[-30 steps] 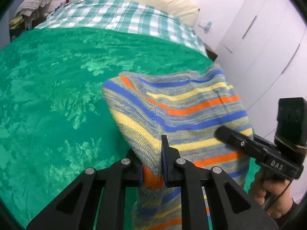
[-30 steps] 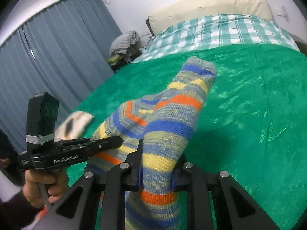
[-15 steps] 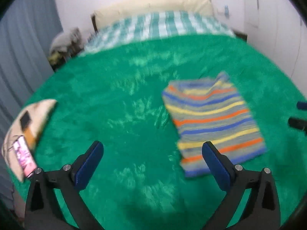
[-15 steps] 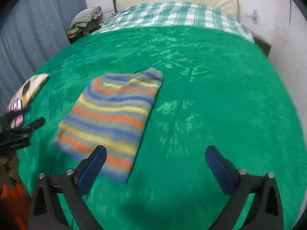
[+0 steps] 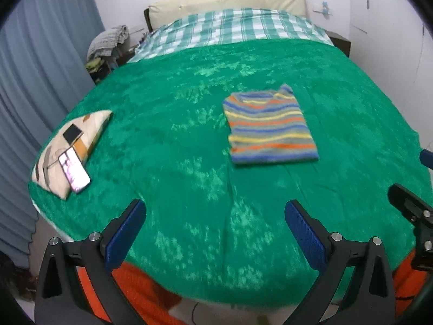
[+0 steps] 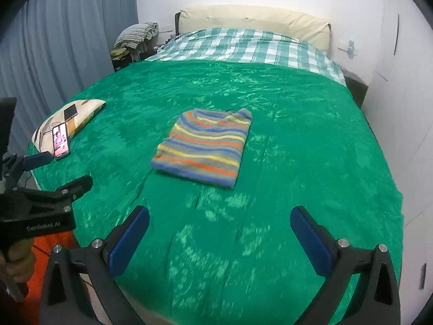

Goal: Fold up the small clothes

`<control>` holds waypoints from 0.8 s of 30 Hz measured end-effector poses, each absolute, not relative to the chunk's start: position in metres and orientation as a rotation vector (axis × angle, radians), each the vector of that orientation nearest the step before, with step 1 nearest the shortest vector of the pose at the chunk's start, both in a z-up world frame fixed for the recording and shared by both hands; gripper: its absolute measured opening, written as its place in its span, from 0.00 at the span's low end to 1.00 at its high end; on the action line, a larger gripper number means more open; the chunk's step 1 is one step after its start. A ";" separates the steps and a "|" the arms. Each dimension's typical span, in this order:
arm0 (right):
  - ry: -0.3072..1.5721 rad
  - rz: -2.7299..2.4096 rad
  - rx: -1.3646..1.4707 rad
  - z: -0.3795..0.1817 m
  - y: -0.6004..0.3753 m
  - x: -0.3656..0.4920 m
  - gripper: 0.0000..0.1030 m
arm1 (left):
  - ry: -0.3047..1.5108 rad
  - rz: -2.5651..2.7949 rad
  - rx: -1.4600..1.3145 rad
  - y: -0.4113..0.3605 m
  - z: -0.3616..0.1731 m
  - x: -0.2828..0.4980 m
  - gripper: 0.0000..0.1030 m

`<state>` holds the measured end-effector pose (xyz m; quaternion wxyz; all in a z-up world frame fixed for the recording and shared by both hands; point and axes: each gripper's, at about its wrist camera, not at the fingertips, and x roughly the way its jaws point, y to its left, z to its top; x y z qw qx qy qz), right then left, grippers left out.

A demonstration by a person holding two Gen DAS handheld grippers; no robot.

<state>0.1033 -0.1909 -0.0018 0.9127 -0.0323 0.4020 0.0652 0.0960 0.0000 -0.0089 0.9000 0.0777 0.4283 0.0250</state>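
Sweater [image 5: 270, 127] lies folded mid-blanket [image 5: 176, 135], bare green all around.

Black tongs [image 5: 215, 233], blue ribbed pads [image 6: 130, 243]

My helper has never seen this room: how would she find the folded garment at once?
Look at the green blanket covering the bed. Near its middle lies the folded striped sweater, a flat rectangle. Its blue, orange, yellow and grey stripes distinguish it from the cream pillow at the blanket's left edge.

Folded sweater [image 5: 272, 127] (striped) on blanket [image 5: 176, 135]
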 end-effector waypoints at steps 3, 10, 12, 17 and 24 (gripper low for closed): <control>0.829 0.127 -0.059 0.004 -0.186 0.087 1.00 | 0.880 0.036 0.157 -0.001 -0.003 0.080 1.00; 0.847 0.132 -0.052 0.017 -0.173 0.047 1.00 | 0.851 0.015 0.190 -0.001 0.013 0.040 1.00; 0.853 0.126 -0.055 0.018 -0.169 0.037 1.00 | 0.854 -0.002 0.185 0.001 0.017 0.030 1.00; 0.868 0.116 -0.064 0.027 -0.161 0.013 1.00 | 0.842 -0.027 0.148 0.010 0.029 0.012 1.00; 0.840 0.046 -0.100 0.044 -0.158 -0.011 0.99 | 0.843 -0.038 0.119 0.013 0.039 -0.009 1.00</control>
